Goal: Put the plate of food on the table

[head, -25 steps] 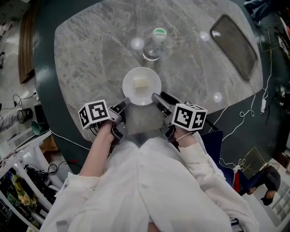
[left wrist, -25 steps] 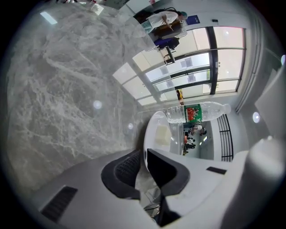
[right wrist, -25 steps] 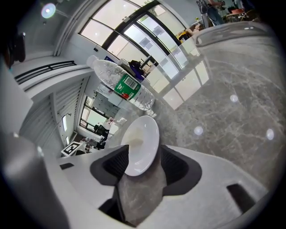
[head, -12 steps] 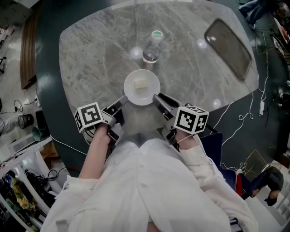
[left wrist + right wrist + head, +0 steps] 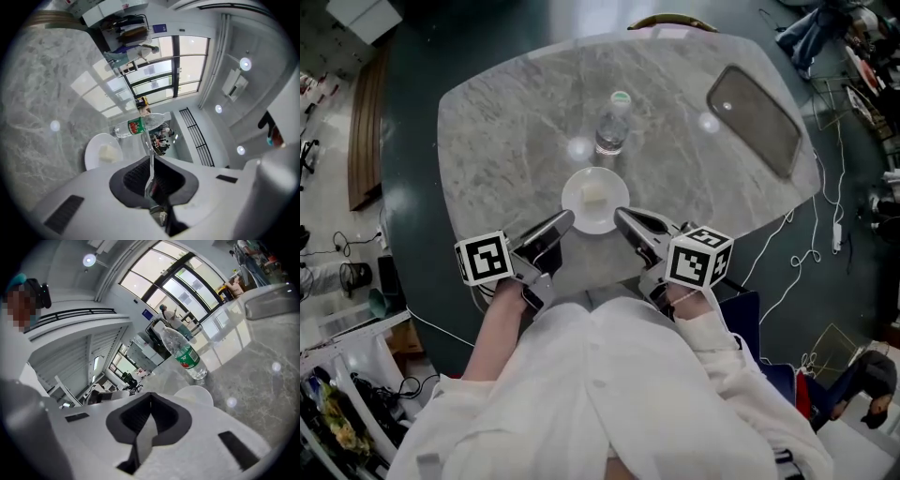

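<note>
A white plate [image 5: 577, 210] with a pale piece of food [image 5: 593, 194] rests on the grey marble table [image 5: 506, 122], near its front edge. My left gripper [image 5: 562, 221] hangs above the table just left of the plate, apart from it, shut and empty. To the plate's right, my right gripper [image 5: 622, 216] is also clear of the rim; its jaws have just been closing and nothing is between them. In the left gripper view the plate [image 5: 95, 151] lies beyond the closed left gripper [image 5: 150, 158]. The right gripper view shows the plate [image 5: 194, 393] past the shut right gripper [image 5: 150, 398].
A clear water bottle [image 5: 612, 129] with a green label stands just behind the plate. A dark rectangular tray [image 5: 755, 105] lies at the table's far right. A chair back [image 5: 661, 21] shows beyond the far edge. Cables trail on the floor at the right.
Both grippers have come off the plate's rim and risen above the table. The plate stays on the marble. The right jaws have closed.
</note>
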Available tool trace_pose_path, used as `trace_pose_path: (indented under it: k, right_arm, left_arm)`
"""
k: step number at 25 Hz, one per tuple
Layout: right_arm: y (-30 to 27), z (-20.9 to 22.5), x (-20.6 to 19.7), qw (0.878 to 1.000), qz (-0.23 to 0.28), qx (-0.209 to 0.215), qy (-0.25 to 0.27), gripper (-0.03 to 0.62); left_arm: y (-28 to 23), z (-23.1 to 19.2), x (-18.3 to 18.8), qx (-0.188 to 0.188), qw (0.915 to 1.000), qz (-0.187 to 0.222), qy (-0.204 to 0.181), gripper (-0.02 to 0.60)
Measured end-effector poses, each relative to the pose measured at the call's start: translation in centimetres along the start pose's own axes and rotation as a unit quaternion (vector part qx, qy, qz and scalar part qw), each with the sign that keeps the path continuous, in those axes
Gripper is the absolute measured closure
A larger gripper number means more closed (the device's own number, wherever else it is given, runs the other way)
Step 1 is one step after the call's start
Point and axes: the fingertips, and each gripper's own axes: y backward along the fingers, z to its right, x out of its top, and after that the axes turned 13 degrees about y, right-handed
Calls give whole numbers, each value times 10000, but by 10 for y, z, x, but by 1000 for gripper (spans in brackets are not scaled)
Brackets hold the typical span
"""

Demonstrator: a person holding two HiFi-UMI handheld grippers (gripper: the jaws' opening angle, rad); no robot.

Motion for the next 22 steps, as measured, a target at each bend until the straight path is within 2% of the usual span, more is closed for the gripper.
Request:
trace_pose_path:
  k: [2, 4, 6, 9, 16, 22]
  right_arm:
    - [2, -6, 9, 9998, 55, 8, 210, 591]
    - [2, -13, 20, 9992, 141, 71, 369, 591]
    - [1, -24, 30, 9986, 243, 163, 445, 591]
    - [3, -41, 42, 9974, 438, 304, 479, 591]
    - [6, -55, 54, 9944, 638, 476, 689, 591]
    - [11, -59, 49, 9942, 722, 457, 650, 591]
  left_arm:
    - [0, 14, -1, -119, 9995, -57, -274, 548]
    - [0, 29, 1, -214, 9971, -141, -720, 552]
    - [3, 41, 3, -294, 9919, -189, -1217, 552]
    - [7, 55, 0, -450, 9850, -248, -1645, 554]
    - [2, 71, -15, -633, 9771, -431, -1986, 558]
    - [3, 69, -20, -564, 9765, -425, -2037, 561]
